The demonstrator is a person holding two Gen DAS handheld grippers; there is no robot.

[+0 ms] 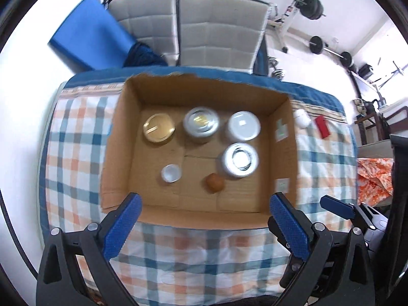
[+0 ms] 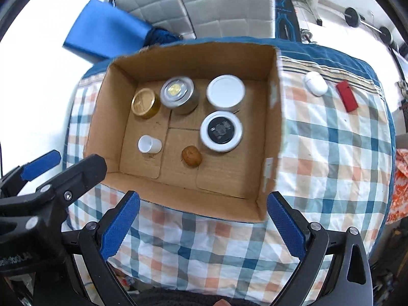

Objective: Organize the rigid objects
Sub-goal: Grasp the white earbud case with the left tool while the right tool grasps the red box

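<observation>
An open cardboard box (image 1: pixel 119 153) (image 2: pixel 272 127) sits on a checked cloth. Inside stand a gold-lidded jar (image 1: pixel 159 128) (image 2: pixel 144 103), a silver tin (image 1: pixel 201 124) (image 2: pixel 179 94), a white-lidded jar (image 1: pixel 244 125) (image 2: pixel 225 91), a round tin (image 1: pixel 239 159) (image 2: pixel 221 130), a small white cup (image 1: pixel 171 173) (image 2: pixel 149 144) and a brown walnut-like ball (image 1: pixel 215 182) (image 2: pixel 191 155). A white mouse-shaped object (image 1: pixel 301 117) (image 2: pixel 316 83) and a red block (image 1: pixel 323 126) (image 2: pixel 346 96) lie on the cloth right of the box. My left gripper (image 1: pixel 204 219) and right gripper (image 2: pixel 202 219) are open and empty, above the box's near edge.
The checked cloth (image 1: pixel 178 250) (image 2: pixel 331 158) covers the table. Two grey padded chairs (image 1: pixel 219 28) stand behind it with a blue pad (image 1: pixel 89 33) at the left. Gym weights (image 1: pixel 315 6) are at the back right. An orange patterned cloth (image 1: pixel 372 178) lies off the right edge.
</observation>
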